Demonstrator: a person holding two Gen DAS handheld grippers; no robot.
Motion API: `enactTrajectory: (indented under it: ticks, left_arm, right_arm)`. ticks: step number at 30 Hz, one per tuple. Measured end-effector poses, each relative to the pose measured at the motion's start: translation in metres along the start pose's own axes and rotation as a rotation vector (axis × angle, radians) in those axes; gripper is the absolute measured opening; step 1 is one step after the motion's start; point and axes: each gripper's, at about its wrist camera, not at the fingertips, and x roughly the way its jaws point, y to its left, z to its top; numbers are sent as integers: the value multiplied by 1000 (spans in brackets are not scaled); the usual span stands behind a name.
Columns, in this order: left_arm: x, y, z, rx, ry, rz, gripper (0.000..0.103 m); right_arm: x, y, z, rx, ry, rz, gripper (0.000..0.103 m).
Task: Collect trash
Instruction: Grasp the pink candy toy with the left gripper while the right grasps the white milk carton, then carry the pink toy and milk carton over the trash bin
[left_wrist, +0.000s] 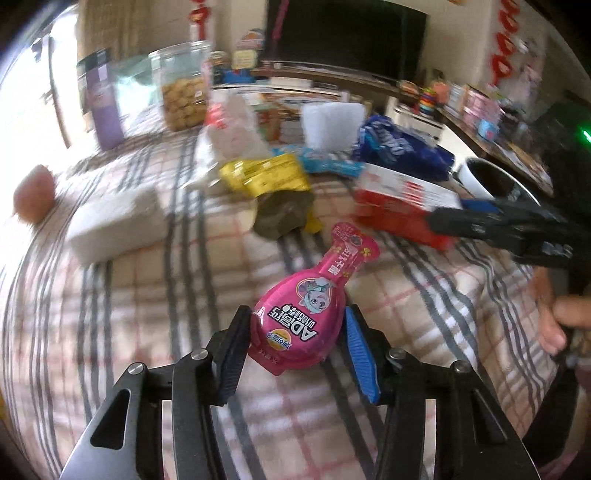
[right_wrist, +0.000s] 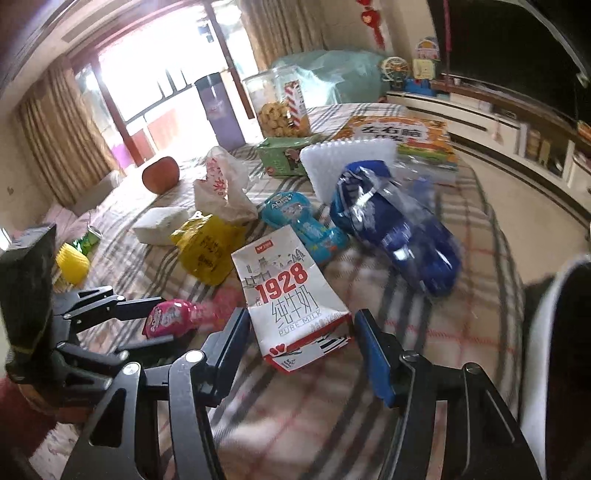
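Note:
A pink egg-shaped candy pack (left_wrist: 299, 314) lies on the checked tablecloth (left_wrist: 147, 295) between the jaws of my left gripper (left_wrist: 297, 314). Both pads touch its sides, so the gripper is shut on it. The right wrist view shows the same grip on the pink pack (right_wrist: 170, 314) from the side. A red and white milk carton (right_wrist: 291, 291) marked 1928 lies flat between the jaws of my right gripper (right_wrist: 301, 315). The black pad is at its left edge, and a thin gap shows beside the blue pad. In the left wrist view the carton (left_wrist: 399, 199) is red.
More litter lies beyond: a yellow wrapper (right_wrist: 207, 247), light blue pack (right_wrist: 303, 221), dark blue bag (right_wrist: 391, 225), white plastic bag (right_wrist: 221, 184) and white foam blocks (right_wrist: 159, 221). A cookie jar (right_wrist: 280, 99), purple bottle (right_wrist: 218, 110) and book (right_wrist: 402, 136) stand farther back. A white-rimmed bin (left_wrist: 476, 177) sits at the table's right.

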Motion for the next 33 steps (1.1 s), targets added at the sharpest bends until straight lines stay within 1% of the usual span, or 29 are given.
enactTrajectory:
  ticks: [2, 4, 7, 9, 11, 15, 16, 17, 18, 19, 20, 22, 25, 26, 29, 33]
  left_arm:
    - [-6, 0, -7, -34, -3, 10, 49]
    - [-12, -4, -13, -51, -3, 2, 50]
    - [-14, -11, -17, -25, 3, 23, 51]
    - [-14, -13, -16, -11, 9, 28, 52]
    - [-13, -16, -14, 10, 12, 27, 57]
    - [-10, -14, -15, 28, 21, 43, 57]
    - [-11, -15, -15, 32, 17, 47, 55]
    - [-11, -16, -15, 35, 15, 46, 50]
    - [-11, -17, -16, 36, 13, 46, 50]
    - [-12, -18, -17, 33, 12, 45, 50]
    - [-12, -18, -17, 28, 10, 43, 49]
    - [-15, -19, -18, 13, 4, 30, 49]
    - [-19, -21, -19, -23, -9, 0, 49]
    - [-21, -23, -19, -31, -14, -5, 49]
    - [-26, -33, -16, -43, -37, -28, 49]
    - [-32, -52, -11, -36, -59, -62, 49]
  right_arm:
    - [-14, 0, -12, 29, -2, -14, 60]
    - [-23, 0, -21, 51, 5, -1, 60]
    - [-27, 6, -29, 27, 20, 3, 62]
    - [-26, 10, -29, -6, 24, -16, 76]
    - [-23, 13, -25, -40, 17, -24, 81]
    - [-8, 19, -19, -100, 35, -40, 82]
    - [-4, 20, -18, -106, 44, -47, 82]
    - [-1, 19, -18, -103, 53, -42, 81]
    - [2, 17, -18, -91, 65, -29, 73]
    - [4, 14, -19, -72, 75, -16, 64]
    - [4, 12, -20, -49, 79, -11, 58]
    - [-4, 6, -23, -9, 58, -8, 57]
    - [-19, 2, -30, 26, 25, -32, 55]
    - [-25, 0, -32, 37, 16, -38, 48]
    - [-45, -8, -38, 78, -18, -62, 47]
    - [-68, -14, -45, 110, -60, -84, 47]
